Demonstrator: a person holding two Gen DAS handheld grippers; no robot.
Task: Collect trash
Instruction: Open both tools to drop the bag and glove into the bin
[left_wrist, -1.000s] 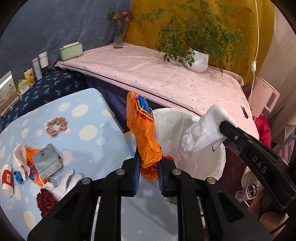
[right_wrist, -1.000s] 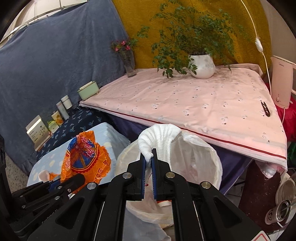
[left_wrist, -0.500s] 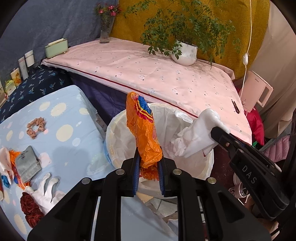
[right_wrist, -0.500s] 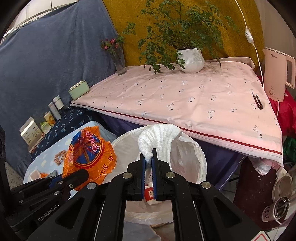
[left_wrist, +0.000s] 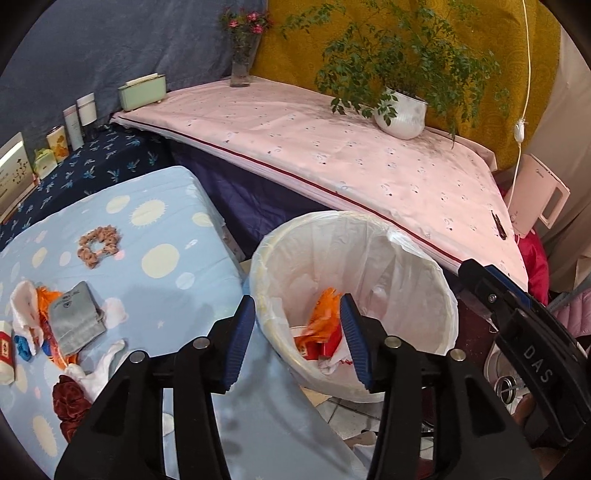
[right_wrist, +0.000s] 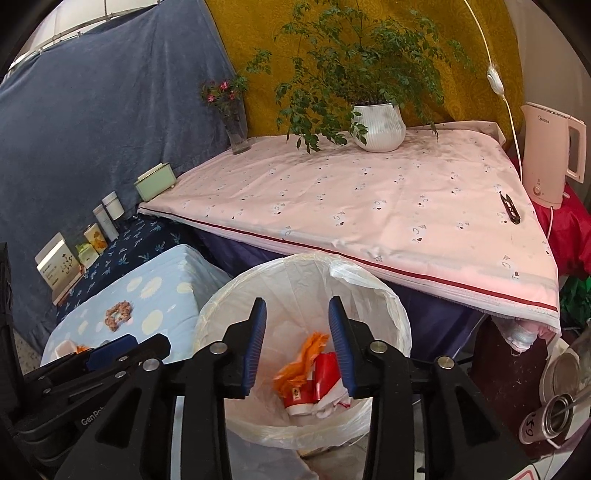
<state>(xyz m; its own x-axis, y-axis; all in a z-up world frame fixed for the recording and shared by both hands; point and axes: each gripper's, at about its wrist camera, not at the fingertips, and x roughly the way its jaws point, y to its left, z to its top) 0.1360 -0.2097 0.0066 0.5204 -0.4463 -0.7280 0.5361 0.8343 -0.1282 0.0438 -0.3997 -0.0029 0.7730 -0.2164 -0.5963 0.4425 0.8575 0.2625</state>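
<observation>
Trash is still lying far to my left on the blue spotted bed (left_wrist: 159, 236). I see a small red and white carton (left_wrist: 6, 350) at the edge, a white tissue (left_wrist: 22, 306), some orange wrapper bits (left_wrist: 46, 299) under a gray cloth (left_wrist: 75, 325), a white glove (left_wrist: 99, 369) and a dark red scrunchie (left_wrist: 70, 402). A tan scrunchie (left_wrist: 98, 245) sits farther up the bed, well apart from that pile.

Next comes my left gripper (left_wrist: 297, 339). Its 2 fingers are spreading apart and nothing is between them. It hangs over the near rim of the white lined bin (left_wrist: 424, 266).

Down in the bin lie the orange wrapper (right_wrist: 299, 363), a red carton (right_wrist: 314, 384) and something crumpled and white (right_wrist: 332, 400). So that trash is where it belongs.

My right gripper (right_wrist: 297, 343) is over the bin too. Its 2 fingers are also spreading apart, and they pinch nothing.

I think this is the letting-go step, and it looks done for these pieces. More trash waits on the bed, so the job is only partly done.

For the next move, I should swing both grippers left, back to the pile. I should pick soft trash like the tissue or the orange bits. I must leave the gray cloth and the scrunchies, since they may not be trash.
</observation>
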